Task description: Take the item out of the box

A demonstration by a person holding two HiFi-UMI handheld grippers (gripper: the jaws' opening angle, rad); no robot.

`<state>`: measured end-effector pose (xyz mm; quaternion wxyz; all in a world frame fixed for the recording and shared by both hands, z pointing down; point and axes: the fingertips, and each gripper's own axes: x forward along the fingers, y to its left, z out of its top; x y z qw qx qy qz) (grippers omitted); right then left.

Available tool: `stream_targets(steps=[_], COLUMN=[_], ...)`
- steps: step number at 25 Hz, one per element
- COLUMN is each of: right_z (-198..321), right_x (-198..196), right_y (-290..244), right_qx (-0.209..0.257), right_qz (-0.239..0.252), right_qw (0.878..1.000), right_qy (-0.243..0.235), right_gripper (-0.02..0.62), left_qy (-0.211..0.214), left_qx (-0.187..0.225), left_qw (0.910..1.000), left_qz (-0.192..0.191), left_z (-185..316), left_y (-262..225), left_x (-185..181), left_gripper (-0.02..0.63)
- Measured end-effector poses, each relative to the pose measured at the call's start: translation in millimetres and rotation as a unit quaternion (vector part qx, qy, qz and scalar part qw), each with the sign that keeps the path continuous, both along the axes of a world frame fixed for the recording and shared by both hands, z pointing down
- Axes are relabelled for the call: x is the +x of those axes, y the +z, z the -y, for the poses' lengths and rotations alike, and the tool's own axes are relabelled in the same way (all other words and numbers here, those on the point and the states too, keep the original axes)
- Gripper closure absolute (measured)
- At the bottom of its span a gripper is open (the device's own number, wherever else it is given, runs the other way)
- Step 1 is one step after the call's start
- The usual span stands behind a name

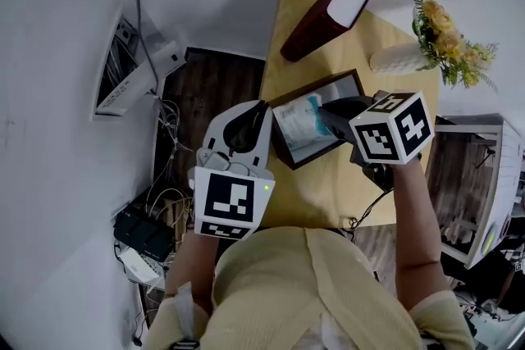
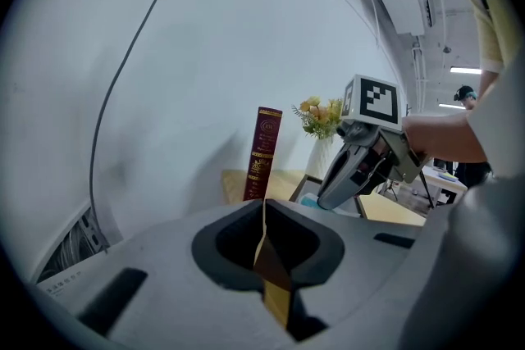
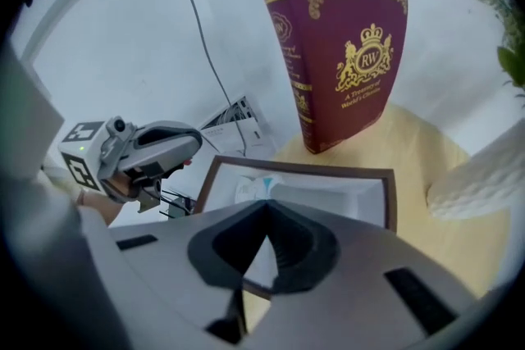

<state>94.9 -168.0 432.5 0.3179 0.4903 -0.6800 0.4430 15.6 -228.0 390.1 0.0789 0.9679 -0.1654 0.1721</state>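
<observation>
Wooden table (image 1: 385,20), centre frame: white-and-teal item (image 1: 299,123) lies inside the dark-rimmed box (image 1: 277,139), not yet lifted. Right gripper (image 1: 321,112) hovers over it, jaws together and empty; left gripper (image 1: 261,106), likewise closed, sits beside.

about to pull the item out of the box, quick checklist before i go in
1. Dark brown rectangular box uncovered: ok.
2. White and teal packet showing inside it: ok.
3. Right gripper over the box: ok.
4. Right gripper open for a grasp: not ok, its jaws are together.
5. Left gripper out of the way: ok, it is left of the box, jaws together, holding nothing.
6. Packet lying loose in the box: cannot tell.
</observation>
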Motion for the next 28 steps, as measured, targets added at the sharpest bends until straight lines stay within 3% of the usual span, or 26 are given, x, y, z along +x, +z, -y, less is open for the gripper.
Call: stream_targets(steps=[15, 28], right_z=[-23, -54], right_x=[-23, -21], right_y=[-44, -77], right_qx=[0.131, 0.243], right_qz=[0.045, 0.053], right_qw=[0.990, 0.969], right_qy=[0.000, 0.020], right_gripper=[0.566, 0.566], left_qy=[-0.030, -0.082], left_qx=[-0.023, -0.022], left_qw=[0.9993, 0.9964], left_qz=[0.002, -0.008], left_z=[-42, -74], left_y=[-18, -38], left_x=[-1, -13], left_gripper=[0.577, 0.577])
